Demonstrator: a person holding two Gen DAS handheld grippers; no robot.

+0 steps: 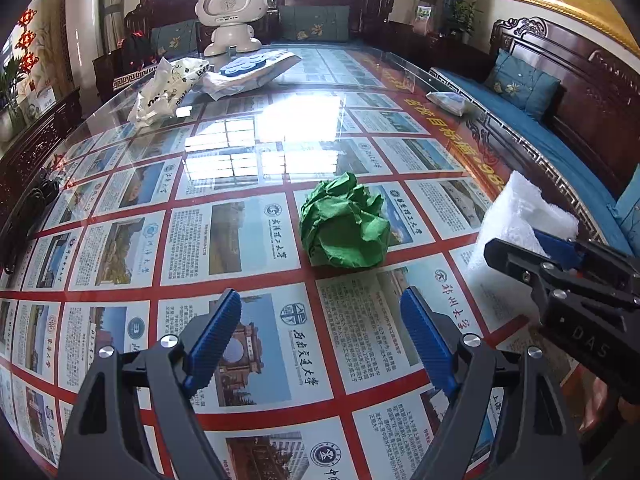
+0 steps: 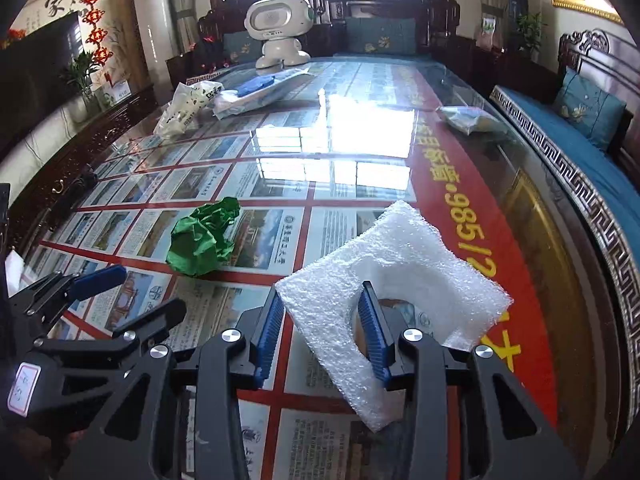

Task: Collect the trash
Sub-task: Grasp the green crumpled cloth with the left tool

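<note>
A crumpled green paper ball (image 1: 344, 228) (image 2: 200, 240) lies on the glass-topped table (image 1: 132, 304), just ahead of my left gripper (image 1: 320, 300) (image 2: 150, 290). Its blue pads stand wide apart with nothing between them. My right gripper (image 2: 320, 300) (image 1: 524, 240) is shut on a white foam sheet (image 2: 400, 256) (image 1: 520, 208) that has a cut-out in it. The pads pinch the strip of foam on the left of the cut-out, and the sheet tilts up off the table at the right of the green ball.
At the far end stand a white toy robot (image 1: 230, 12), a white printed plastic bag (image 1: 168, 88) and a flat packet with a blue piece on it (image 1: 248, 70). A small packet (image 2: 468, 118) lies near the right edge. A blue-cushioned wooden bench (image 1: 560, 152) runs along the right.
</note>
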